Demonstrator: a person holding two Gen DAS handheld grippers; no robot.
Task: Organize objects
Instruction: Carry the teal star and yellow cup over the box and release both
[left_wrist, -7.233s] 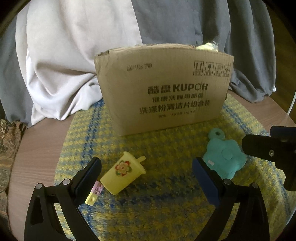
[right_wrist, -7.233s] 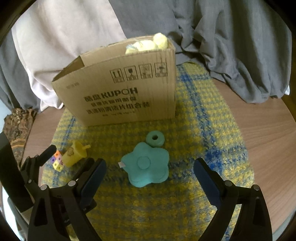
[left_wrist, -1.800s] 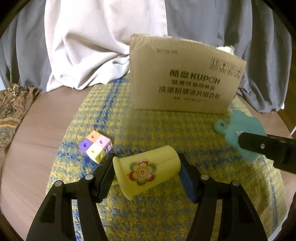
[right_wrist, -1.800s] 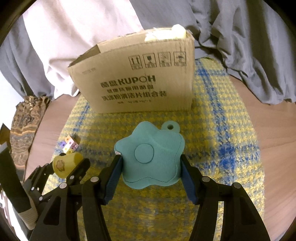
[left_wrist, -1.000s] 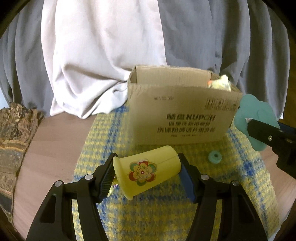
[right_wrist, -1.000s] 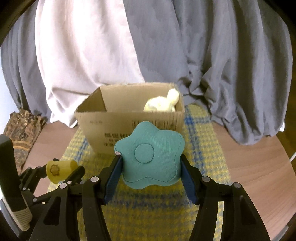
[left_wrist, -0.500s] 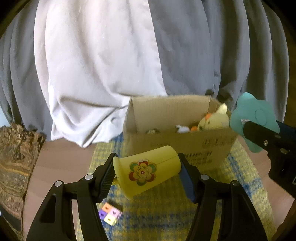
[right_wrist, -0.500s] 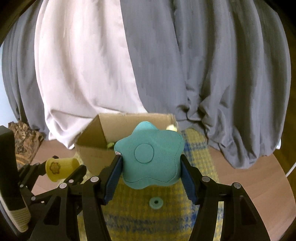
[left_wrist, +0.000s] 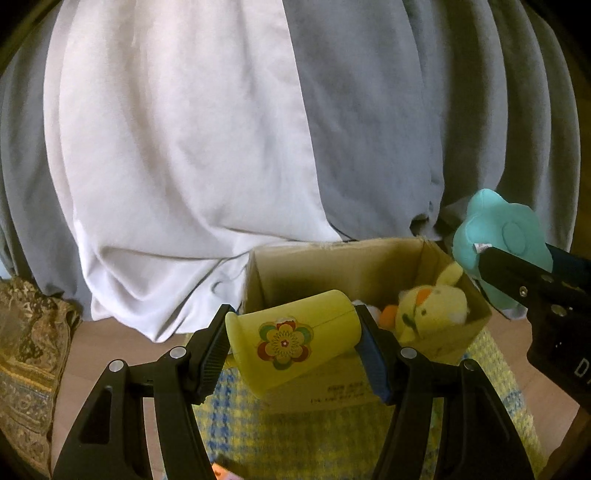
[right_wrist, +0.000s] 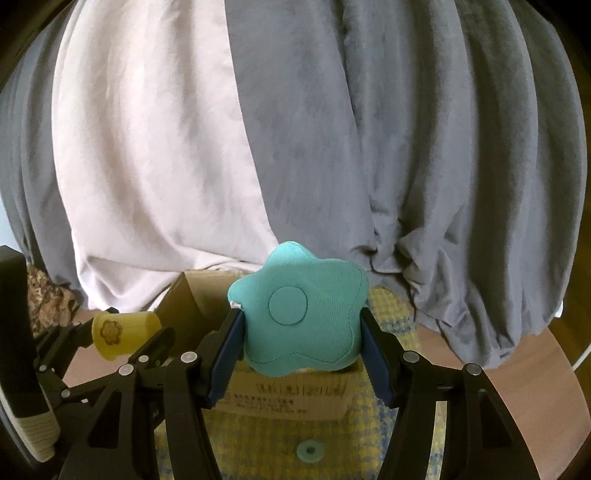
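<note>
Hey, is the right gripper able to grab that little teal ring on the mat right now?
Probably not. The right gripper is shut on the teal flower cushion, and raised above the cardboard box. The teal ring lies unobstructed on the mat.

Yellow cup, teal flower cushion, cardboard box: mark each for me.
yellow cup (left_wrist: 291, 341): left wrist view, on its flower decal.
teal flower cushion (right_wrist: 301, 314): right wrist view, beside its centre disc.
cardboard box (left_wrist: 332, 266): left wrist view, inner back wall.
</note>
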